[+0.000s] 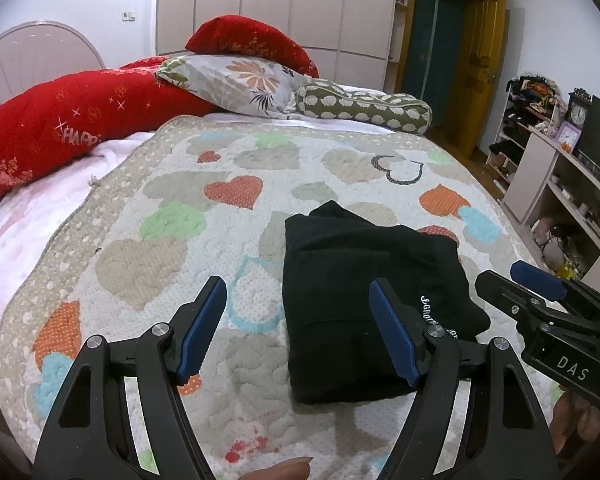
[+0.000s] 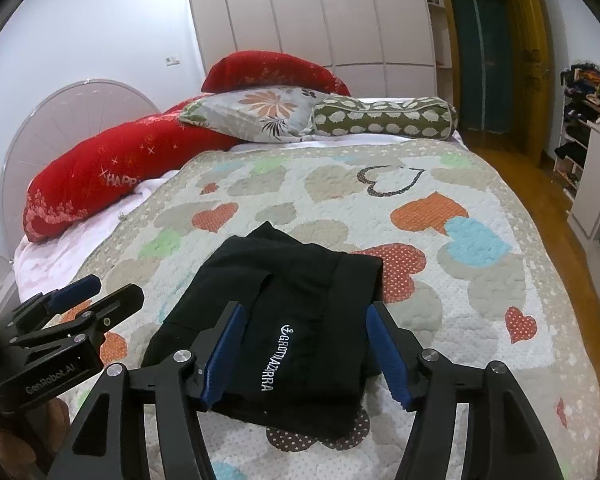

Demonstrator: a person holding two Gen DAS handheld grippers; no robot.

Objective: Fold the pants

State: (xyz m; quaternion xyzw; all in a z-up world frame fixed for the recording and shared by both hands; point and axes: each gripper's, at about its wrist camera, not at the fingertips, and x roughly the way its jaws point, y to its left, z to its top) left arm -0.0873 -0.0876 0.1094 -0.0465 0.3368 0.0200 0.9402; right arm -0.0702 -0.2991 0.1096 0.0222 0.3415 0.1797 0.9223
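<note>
The black pants (image 1: 352, 292) lie folded into a compact rectangle on the heart-patterned quilt (image 1: 148, 208), white lettering on top. My left gripper (image 1: 300, 328) is open and empty above the quilt, its right finger over the pants' near edge. My right gripper (image 2: 306, 356) is open and empty, hovering just above the pants (image 2: 292, 320), its fingers either side of the lettering. The right gripper also shows at the right of the left wrist view (image 1: 540, 300). The left gripper shows at the left of the right wrist view (image 2: 84, 300).
Red pillows (image 1: 60, 128), a floral pillow (image 1: 240, 84) and a green bolster (image 1: 364, 110) lie at the head of the bed. A white wardrobe (image 1: 280, 0) stands behind. Shelves with clutter (image 1: 560, 184) and a wooden floor (image 2: 548, 208) are to the right.
</note>
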